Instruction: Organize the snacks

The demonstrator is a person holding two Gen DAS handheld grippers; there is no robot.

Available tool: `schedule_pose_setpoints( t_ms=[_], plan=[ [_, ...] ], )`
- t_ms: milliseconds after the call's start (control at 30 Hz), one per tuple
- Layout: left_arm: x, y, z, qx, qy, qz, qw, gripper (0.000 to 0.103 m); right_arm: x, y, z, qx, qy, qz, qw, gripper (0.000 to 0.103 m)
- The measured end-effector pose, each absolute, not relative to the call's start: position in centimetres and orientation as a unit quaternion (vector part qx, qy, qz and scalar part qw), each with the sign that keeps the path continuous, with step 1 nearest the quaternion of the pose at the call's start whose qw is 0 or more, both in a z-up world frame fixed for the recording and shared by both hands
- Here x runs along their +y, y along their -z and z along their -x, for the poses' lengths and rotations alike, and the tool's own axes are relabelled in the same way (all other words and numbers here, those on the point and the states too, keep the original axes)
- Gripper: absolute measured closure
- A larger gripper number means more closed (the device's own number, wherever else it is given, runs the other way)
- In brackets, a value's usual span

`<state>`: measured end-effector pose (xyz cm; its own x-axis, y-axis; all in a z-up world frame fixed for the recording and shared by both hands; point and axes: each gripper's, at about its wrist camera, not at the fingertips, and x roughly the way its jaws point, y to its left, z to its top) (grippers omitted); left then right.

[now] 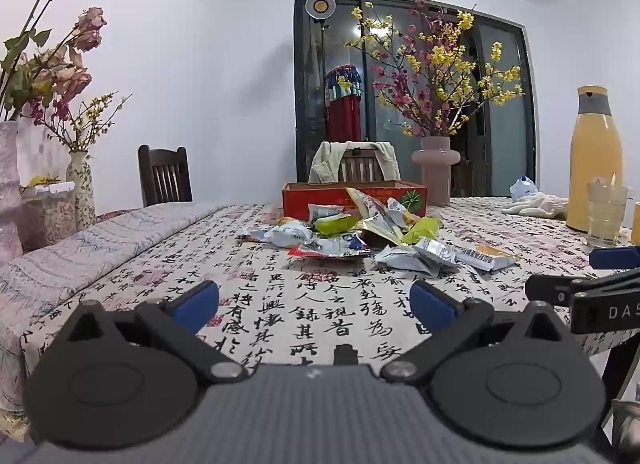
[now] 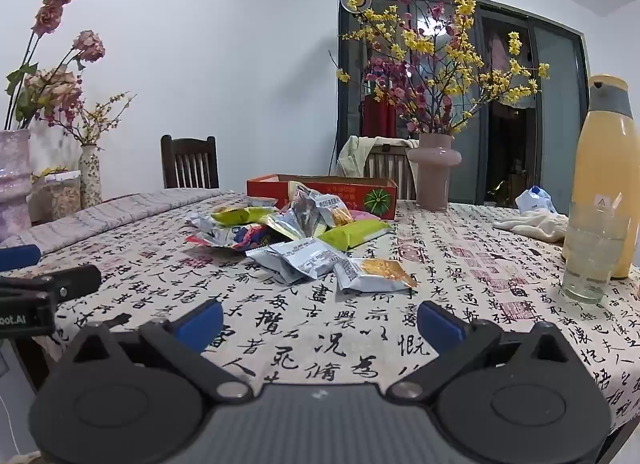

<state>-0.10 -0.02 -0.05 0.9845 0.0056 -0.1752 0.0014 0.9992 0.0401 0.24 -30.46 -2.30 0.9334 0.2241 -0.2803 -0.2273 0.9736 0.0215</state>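
A heap of small snack packets (image 1: 360,232) (image 2: 296,236), silver, green, yellow and red, lies on the table with the calligraphy cloth (image 1: 280,304) (image 2: 460,264). Behind the heap stands a low red cardboard box (image 1: 296,196) (image 2: 380,194). My left gripper (image 1: 316,300) hovers open over the near edge of the table, well short of the packets, nothing between its blue pads. My right gripper (image 2: 320,322) is likewise open and empty, just short of a silver and orange packet (image 2: 376,274). Each gripper shows at the edge of the other's view.
A pink vase of yellow and red blossoms (image 1: 436,168) (image 2: 434,176) stands behind the box. At the right are a yellow flask (image 1: 592,160) (image 2: 608,168), a glass (image 1: 606,216) (image 2: 592,252) and a white cloth (image 1: 536,204) (image 2: 536,224). Chairs (image 1: 164,176) and vases (image 1: 80,184) stand at the far and left sides.
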Motion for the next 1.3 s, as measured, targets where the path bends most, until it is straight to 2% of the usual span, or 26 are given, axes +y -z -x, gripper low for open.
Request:
schedule_pose_setpoints(
  t_ms=[1300],
  plan=[
    [0.2, -0.28, 0.03, 0.095, -0.001, -0.014, 0.995, 0.0, -30.76, 2.39, -0.63, 0.152, -0.112, 0.002, 0.982, 0.0]
  ],
)
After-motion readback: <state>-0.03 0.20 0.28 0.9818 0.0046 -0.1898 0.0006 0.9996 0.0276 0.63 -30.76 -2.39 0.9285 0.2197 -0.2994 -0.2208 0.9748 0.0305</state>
